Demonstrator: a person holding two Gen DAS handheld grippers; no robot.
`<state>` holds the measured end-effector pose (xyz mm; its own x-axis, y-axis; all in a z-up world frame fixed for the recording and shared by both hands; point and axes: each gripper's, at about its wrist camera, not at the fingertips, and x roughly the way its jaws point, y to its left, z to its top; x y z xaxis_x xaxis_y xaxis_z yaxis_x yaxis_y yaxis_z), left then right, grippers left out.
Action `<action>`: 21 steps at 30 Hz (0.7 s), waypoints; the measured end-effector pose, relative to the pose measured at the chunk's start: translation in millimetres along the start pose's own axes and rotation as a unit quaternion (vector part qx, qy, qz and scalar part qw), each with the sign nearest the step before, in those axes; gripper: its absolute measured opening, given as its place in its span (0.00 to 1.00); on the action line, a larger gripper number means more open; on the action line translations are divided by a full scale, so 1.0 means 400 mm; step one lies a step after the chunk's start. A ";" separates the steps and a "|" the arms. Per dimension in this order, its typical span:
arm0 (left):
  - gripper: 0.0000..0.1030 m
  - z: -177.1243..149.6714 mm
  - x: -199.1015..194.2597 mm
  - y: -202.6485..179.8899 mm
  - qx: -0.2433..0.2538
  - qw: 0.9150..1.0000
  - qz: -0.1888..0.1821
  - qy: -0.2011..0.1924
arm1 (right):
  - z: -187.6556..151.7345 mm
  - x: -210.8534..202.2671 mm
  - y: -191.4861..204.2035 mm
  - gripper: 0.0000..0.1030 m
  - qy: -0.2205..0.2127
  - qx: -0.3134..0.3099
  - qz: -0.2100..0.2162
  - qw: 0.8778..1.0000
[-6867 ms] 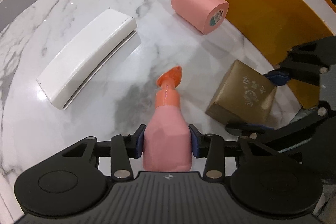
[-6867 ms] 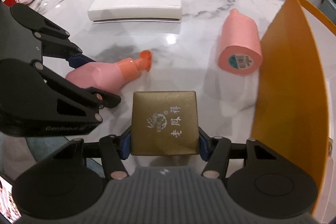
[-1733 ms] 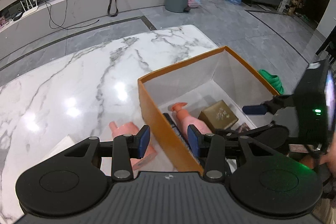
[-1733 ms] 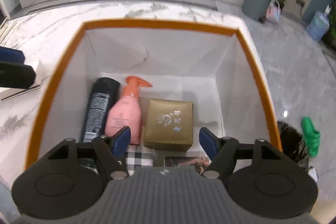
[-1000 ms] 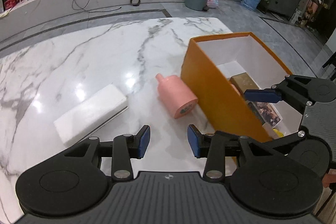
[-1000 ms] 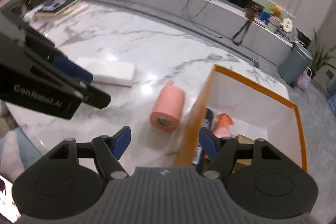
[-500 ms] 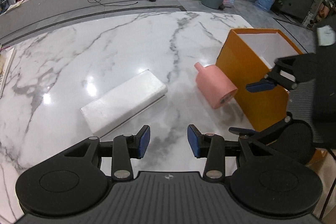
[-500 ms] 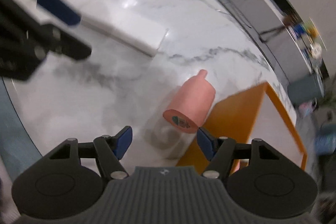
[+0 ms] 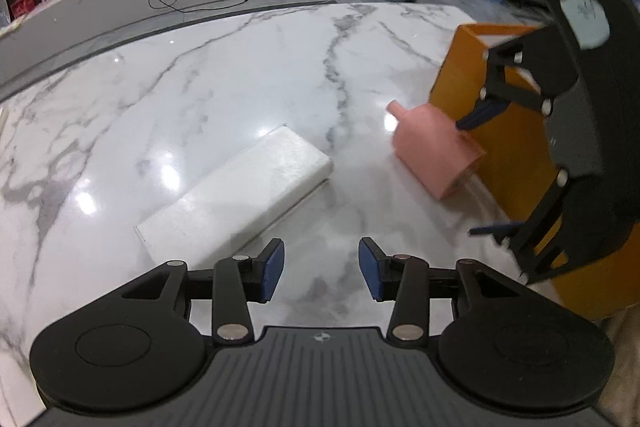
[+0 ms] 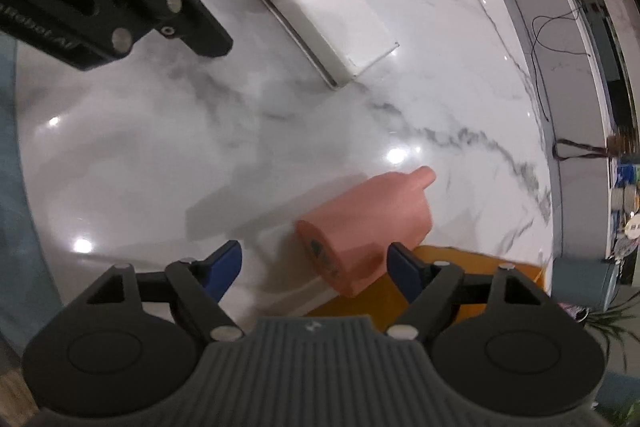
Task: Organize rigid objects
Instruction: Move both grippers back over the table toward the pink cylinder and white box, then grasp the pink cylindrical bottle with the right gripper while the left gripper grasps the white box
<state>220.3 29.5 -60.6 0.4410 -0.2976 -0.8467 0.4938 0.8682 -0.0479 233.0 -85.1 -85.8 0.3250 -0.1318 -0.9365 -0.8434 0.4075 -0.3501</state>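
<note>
Left of the orange box (image 9: 516, 151), the white slab (image 9: 240, 187) lies flat beneath the left gripper (image 9: 321, 269), whose jaws have just been opening, nothing between them. The pink bottle (image 10: 368, 231) lies against the box. The right gripper (image 10: 314, 269), just widened and empty, is judged due to straddle it.
</note>
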 end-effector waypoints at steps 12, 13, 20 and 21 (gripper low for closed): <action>0.58 0.047 0.037 0.031 0.046 0.998 0.040 0.002 | 0.033 0.058 -0.144 0.75 0.016 0.189 0.057 0.980; 0.61 0.051 0.037 0.031 0.054 0.998 0.041 0.000 | 0.037 0.064 -0.142 0.70 0.019 0.193 0.051 0.980; 0.73 0.061 0.059 0.038 0.133 0.989 0.067 0.012 | 0.053 0.041 -0.079 0.57 -0.003 0.188 0.074 0.979; 0.73 0.062 0.069 0.041 0.140 0.987 0.072 0.012 | 0.057 0.039 -0.069 0.56 -0.003 0.185 0.077 0.980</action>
<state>259.3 25.8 -71.8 0.5058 -0.1665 -0.8464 0.6164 0.7562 0.2196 271.0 -77.8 -90.4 0.2106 -0.0379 -0.9768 -0.6706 0.7215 -0.1726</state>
